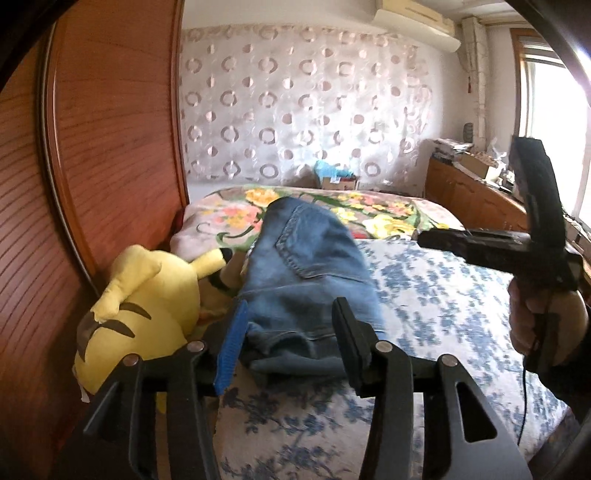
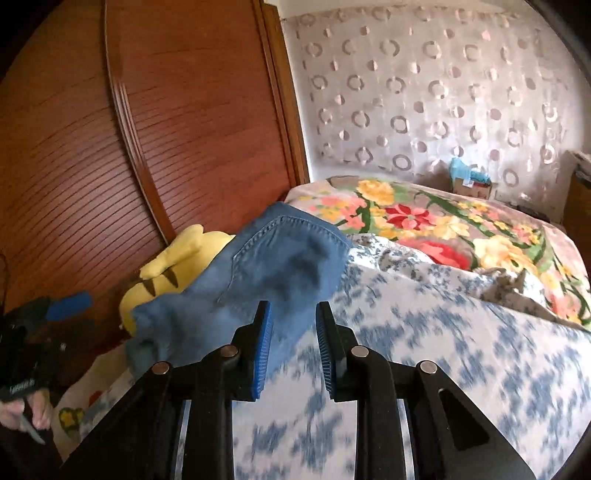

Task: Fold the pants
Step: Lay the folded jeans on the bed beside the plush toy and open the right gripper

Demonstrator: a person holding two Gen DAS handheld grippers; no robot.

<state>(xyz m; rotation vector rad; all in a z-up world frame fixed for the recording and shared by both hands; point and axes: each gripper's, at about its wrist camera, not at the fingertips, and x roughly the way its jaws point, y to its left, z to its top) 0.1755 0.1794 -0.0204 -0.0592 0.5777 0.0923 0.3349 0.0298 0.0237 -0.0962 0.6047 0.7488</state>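
Folded jeans (image 1: 306, 280) on bed, both hand-held grippers spread, empty

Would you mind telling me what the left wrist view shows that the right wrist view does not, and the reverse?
Only the left wrist view shows the window, the air conditioner, the cluttered wooden cabinet, and the right gripper held off the bed.

Only the right wrist view shows the left gripper from outside, low beside the bed, and the red flowers on the floral blanket.

Both show the folded jeans, the yellow plush toy, the blue-patterned bedsheet and the wooden wardrobe.
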